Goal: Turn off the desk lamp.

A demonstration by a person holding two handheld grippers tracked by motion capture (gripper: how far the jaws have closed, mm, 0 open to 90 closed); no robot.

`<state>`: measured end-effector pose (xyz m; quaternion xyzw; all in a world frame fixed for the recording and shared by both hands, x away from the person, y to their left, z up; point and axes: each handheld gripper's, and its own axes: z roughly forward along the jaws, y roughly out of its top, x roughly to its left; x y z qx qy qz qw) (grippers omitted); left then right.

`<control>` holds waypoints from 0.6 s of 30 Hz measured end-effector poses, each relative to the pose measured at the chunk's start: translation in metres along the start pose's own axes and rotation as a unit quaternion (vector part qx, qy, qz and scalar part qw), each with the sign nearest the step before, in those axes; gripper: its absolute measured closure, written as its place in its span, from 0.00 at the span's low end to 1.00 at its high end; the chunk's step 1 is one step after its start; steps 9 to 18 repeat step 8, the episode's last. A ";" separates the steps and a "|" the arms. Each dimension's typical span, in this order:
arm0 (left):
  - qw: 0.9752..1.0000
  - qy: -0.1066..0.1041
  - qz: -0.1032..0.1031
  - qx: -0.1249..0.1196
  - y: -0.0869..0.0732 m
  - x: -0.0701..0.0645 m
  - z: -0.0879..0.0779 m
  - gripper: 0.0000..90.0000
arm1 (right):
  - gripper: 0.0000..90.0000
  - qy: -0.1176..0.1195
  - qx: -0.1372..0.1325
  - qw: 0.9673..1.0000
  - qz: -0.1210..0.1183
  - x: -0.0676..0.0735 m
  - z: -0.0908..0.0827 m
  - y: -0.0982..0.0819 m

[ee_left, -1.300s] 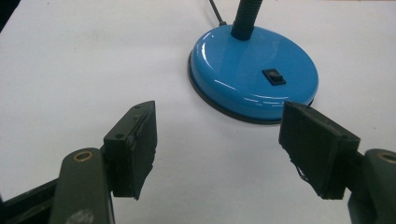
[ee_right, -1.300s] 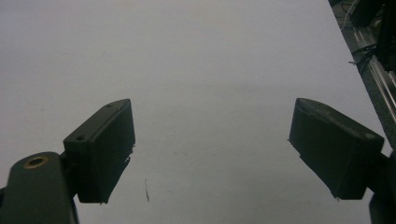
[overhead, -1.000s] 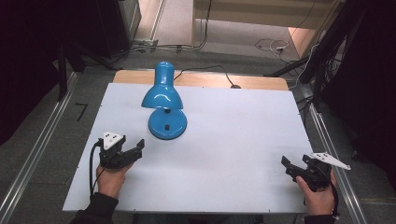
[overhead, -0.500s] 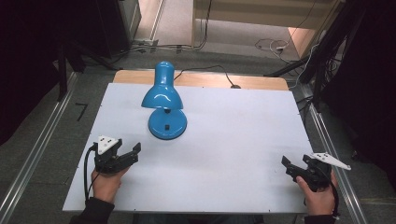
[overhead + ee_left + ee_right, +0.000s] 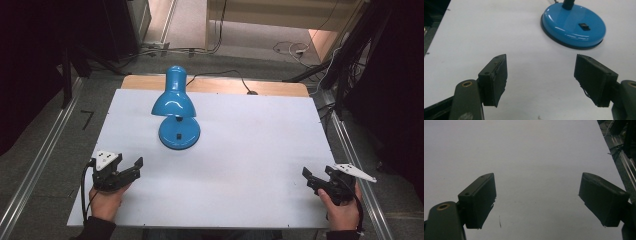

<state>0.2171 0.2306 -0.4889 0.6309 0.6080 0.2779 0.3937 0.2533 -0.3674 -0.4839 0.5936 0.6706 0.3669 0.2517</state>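
- The left hand-held gripper (image 5: 131, 168) is held wide open and empty, aimed toward the blue lamp (image 5: 176, 107) at its 1 o'clock, presumably for approach.
- The right hand-held gripper (image 5: 313, 181) is likewise spread empty, parked over bare tabletop (image 5: 260, 150) at 5 o'clock.

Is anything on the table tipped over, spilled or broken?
Nothing stands out. The blue lamp stands upright on its round base, its shade bent down over the base. Both grippers, left and right, are open, apart from the lamp, above the white table.

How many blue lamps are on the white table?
1. The blue lamp stands on the white table, toward its far left part, its round base ahead of the left tongs. Nothing looks hidden.
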 end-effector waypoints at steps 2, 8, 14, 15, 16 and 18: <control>1.000 0.011 -0.003 0.005 -0.002 0.005 0.002 0.29 | 0.15 0.000 0.000 1.000 0.000 0.000 0.000 0.000; 0.998 0.049 -0.026 0.042 -0.013 0.023 0.020 0.24 | 0.15 0.000 0.001 1.000 -0.001 0.001 0.001 0.000; 0.998 0.049 -0.026 0.042 -0.013 0.023 0.020 0.24 | 0.15 0.000 0.001 1.000 -0.001 0.001 0.001 0.000; 0.998 0.049 -0.026 0.042 -0.013 0.023 0.020 0.24 | 0.15 0.000 0.001 1.000 -0.001 0.001 0.001 0.000; 0.998 0.049 -0.026 0.042 -0.013 0.023 0.020 0.24 | 0.15 0.000 0.001 1.000 -0.001 0.001 0.001 0.000; 0.998 0.049 -0.026 0.042 -0.013 0.023 0.020 0.24 | 0.15 0.000 0.001 1.000 -0.001 0.001 0.001 0.000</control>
